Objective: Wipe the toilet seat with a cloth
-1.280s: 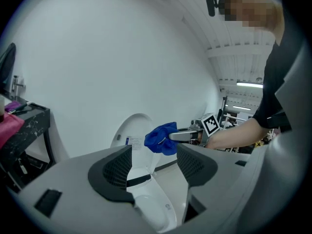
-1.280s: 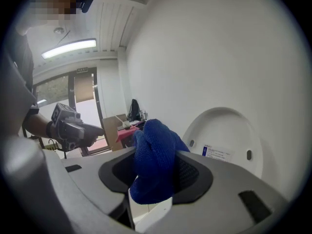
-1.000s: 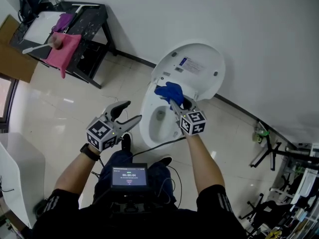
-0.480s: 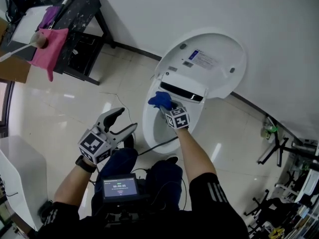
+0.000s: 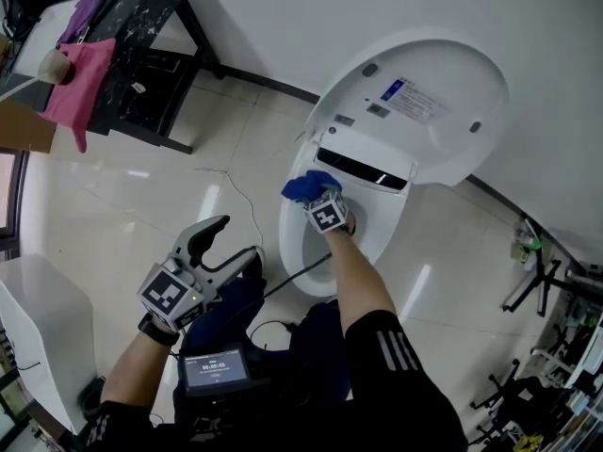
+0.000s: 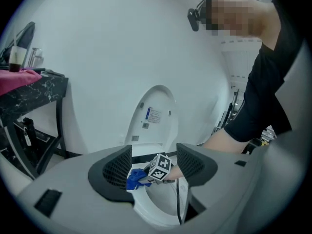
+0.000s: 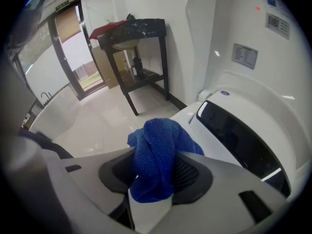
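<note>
Fingers of the right gripper (image 7: 155, 175) pinch a bunched blue cloth (image 7: 157, 150), a fuzzy terry fabric folded over itself and bulging out above the dark ribbed pads. From the head view the cloth (image 5: 303, 185) sits at the rear left of the toilet seat (image 5: 288, 241), a smooth white oval ring, just in front of a glossy black strip (image 5: 366, 169) at the hinge. Whether the fabric actually presses on the seat cannot be made out. Behind the strip the rounded white lid (image 5: 443, 130) stands raised against the wall, with a small blue-and-white label on it. A thin dark cable (image 5: 294, 275) runs across the seat's front edge. The left gripper (image 5: 236, 243) hangs low beside the bowl, fingers spread with nothing between them. Glossy pale floor tiles (image 5: 141, 191) surround the toilet. Well apart, a black speckled worktop (image 5: 141, 22) carries a draped pink cloth (image 5: 80, 88).
</note>
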`<state>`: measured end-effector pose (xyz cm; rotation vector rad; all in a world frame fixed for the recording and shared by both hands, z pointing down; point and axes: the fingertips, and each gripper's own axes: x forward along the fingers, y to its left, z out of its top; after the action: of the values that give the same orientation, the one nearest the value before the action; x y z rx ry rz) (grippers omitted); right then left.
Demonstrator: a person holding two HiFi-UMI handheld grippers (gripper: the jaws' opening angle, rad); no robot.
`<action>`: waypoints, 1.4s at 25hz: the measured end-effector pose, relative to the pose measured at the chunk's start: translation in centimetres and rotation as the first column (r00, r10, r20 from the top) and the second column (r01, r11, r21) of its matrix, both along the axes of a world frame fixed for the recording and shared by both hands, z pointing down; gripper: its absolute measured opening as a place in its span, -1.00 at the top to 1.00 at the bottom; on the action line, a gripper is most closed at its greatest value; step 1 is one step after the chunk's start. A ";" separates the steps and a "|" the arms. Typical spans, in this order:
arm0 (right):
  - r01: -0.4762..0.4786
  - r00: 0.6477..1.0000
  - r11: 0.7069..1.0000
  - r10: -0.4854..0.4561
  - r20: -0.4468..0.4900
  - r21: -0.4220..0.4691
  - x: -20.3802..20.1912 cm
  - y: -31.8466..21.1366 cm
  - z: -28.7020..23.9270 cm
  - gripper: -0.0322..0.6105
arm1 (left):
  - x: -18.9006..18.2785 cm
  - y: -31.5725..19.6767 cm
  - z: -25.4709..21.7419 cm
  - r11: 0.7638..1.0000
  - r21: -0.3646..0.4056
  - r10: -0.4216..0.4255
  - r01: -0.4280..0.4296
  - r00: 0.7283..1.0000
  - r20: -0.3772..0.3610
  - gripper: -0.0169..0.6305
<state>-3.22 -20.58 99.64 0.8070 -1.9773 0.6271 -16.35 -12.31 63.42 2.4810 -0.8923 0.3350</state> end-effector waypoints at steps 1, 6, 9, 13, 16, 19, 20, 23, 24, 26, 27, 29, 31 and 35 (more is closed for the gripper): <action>0.021 1.000 1.000 -0.021 -0.018 -0.016 -0.4 0.5 0.9 0.27 | -0.1 0.1 0.3 1.000 -0.003 -0.004 0.004 1.000 0.001 0.08; 0.111 0.992 0.993 -0.114 -0.055 -0.049 -1.5 2.1 3.4 0.27 | -0.2 0.5 0.9 1.000 -0.015 -0.017 0.017 1.000 0.001 0.08; 0.126 0.992 0.986 -0.128 -0.011 -0.112 -2.1 3.7 4.4 0.26 | -0.1 0.7 1.1 1.000 -0.018 -0.023 0.023 1.000 0.000 0.08; 0.227 0.974 0.958 -0.225 0.028 -0.174 -4.1 6.3 4.4 0.27 | -0.2 0.7 1.4 0.999 -0.030 -0.036 0.036 0.999 -0.002 0.08; 0.292 0.956 0.936 -0.285 0.067 -0.196 -5.1 7.2 3.9 0.27 | 0.1 0.8 1.4 0.999 -0.032 -0.034 0.034 0.999 -0.002 0.08; 0.336 0.942 0.924 -0.330 0.062 -0.182 -5.1 7.1 3.3 0.27 | 0.4 0.9 1.4 0.999 -0.034 -0.032 0.032 0.999 0.004 0.08; 0.348 0.937 0.921 -0.346 0.043 -0.174 -4.8 7.2 3.7 0.27 | 0.5 0.9 1.4 0.999 -0.034 -0.034 0.034 0.999 0.005 0.08; 0.371 0.926 0.919 -0.377 -0.023 -0.133 -3.8 6.3 4.4 0.26 | 0.7 1.0 1.5 0.999 -0.036 -0.039 0.039 0.999 0.011 0.08; 0.374 0.923 0.919 -0.382 -0.044 -0.122 -3.3 5.8 4.5 0.26 | 0.9 1.1 1.6 0.999 -0.036 -0.037 0.038 0.999 0.014 0.08; 0.363 0.925 0.926 -0.372 -0.079 -0.109 -2.2 4.9 4.7 0.26 | 1.4 1.3 1.8 0.999 -0.035 -0.031 0.031 0.999 0.021 0.08; 0.347 0.929 0.932 -0.357 -0.096 -0.105 -1.4 4.3 4.8 0.26 | 1.6 1.4 1.8 0.999 -0.035 -0.029 0.030 0.999 0.023 0.08; 0.306 0.937 0.947 -0.318 -0.147 -0.099 0.7 3.3 5.0 0.26 | 2.2 1.4 1.8 0.999 -0.036 -0.030 0.031 0.999 0.022 0.08; 0.254 0.942 0.962 -0.269 -0.202 -0.098 3.5 2.4 5.3 0.26 | 2.8 1.6 1.8 0.999 -0.038 -0.028 0.028 0.999 0.021 0.08; 0.177 0.945 0.977 -0.203 -0.256 -0.121 8.5 2.2 5.7 0.26 | 3.9 1.7 2.0 0.999 -0.042 -0.021 0.022 1.000 0.022 0.08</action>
<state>5.27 -18.40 105.34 0.5976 -1.7384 0.4693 -12.45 -10.63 65.41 2.4317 -0.9102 0.3710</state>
